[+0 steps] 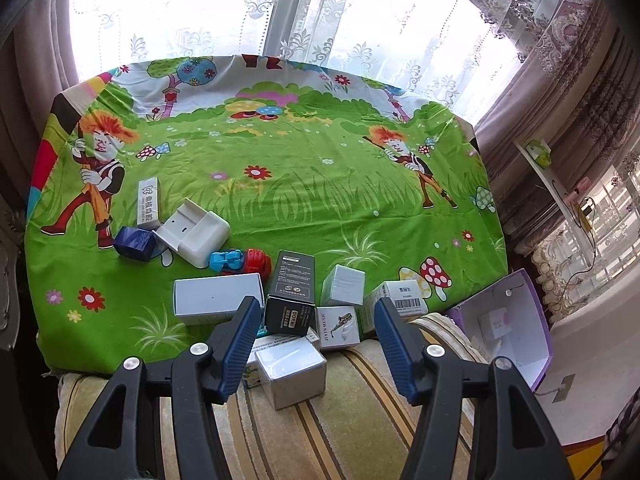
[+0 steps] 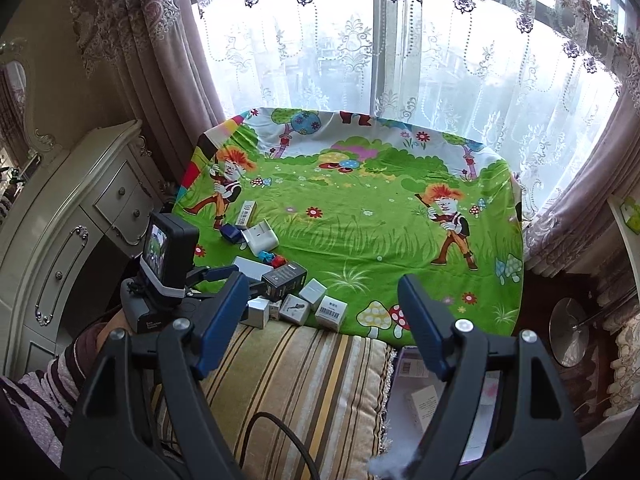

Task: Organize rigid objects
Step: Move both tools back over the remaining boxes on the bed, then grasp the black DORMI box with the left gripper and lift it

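Left hand-held gripper (image 1: pixel 316 316) apart, empty, over crowded small boxes (image 1: pixel 290 372) at bed's near edge | right hand-held gripper (image 2: pixel 320 304) apart, empty | risk: closing could nudge neighbouring black box (image 1: pixel 291 294) over.

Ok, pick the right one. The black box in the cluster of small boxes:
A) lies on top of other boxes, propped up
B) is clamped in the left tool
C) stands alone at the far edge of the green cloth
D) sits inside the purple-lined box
A: the black box rests tilted on the smaller boxes beneath it, with its near end raised above the white carton, clear of both tools.
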Motion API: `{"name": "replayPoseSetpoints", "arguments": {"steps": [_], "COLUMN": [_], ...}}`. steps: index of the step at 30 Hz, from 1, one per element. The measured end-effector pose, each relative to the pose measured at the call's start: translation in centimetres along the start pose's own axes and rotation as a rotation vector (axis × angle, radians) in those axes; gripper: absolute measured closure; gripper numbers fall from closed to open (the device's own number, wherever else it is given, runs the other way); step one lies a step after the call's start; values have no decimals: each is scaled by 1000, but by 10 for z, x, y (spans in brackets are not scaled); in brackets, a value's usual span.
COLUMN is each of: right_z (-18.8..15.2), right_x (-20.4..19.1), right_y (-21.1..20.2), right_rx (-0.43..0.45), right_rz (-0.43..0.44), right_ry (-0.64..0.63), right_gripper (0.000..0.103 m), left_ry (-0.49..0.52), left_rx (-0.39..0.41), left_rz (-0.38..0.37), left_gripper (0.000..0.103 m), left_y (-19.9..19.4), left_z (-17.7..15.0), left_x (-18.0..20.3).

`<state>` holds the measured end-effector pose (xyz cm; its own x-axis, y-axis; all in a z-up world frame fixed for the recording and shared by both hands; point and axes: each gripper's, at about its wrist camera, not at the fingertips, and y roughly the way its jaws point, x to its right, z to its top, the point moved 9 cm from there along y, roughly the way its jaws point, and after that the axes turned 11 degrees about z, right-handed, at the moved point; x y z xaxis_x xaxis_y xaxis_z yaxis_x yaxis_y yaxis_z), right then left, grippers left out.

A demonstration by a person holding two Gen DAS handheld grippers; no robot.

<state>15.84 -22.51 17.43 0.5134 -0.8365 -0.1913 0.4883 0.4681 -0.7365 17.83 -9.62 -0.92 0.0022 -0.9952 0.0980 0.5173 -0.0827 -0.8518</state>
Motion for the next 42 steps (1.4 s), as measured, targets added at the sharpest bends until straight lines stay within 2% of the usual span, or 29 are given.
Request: {"name": "replayPoseSetpoints", "arguments": {"steps": [4,14,17,20,24,27,28,30,33,36,42], "right_z": [-5,-36,-49,-59,-70,-75,-76,-75,-73,-73,-65], "right_x": [21,102,125,138,141,132,131,130,126,117,96], "right_y": [20,76,94,108,128,139,142,148,157,167,180], "right_rx": [-27,-88,-109,-125,-185,-194,-192,-186,-180,-185,-154], "right_rz": [27,-151,-169,-151,-156,-118,-111,-117,-142,-125,-55], "right_ry": [79,47,63,84,77,57,54,55,32,16,-19], "right_gripper": [23,23,23,23,23,23,23,23,23,23,23], "left_ry": [-2,59,80,107,141,156,159,167,172,175,136], "left_rx": [-12,-108,-118,-117,-120,-123,-125,-128,-124,-116,-60], "left_rz": [19,51,49,38,44,51,51,51,47,45,-18], "left_gripper": [39,38,38,38,38,39,41,53,62,62,63], "left_y": [14,70,78,81,88,94,95,97,97,96,75], "left_z": [-1,-13,-13,-11,-9,-9,-9,-10,-10,-9,0], "left_x": [-8,-12,-8,-3,1,2,2,3,2,2,2]}}
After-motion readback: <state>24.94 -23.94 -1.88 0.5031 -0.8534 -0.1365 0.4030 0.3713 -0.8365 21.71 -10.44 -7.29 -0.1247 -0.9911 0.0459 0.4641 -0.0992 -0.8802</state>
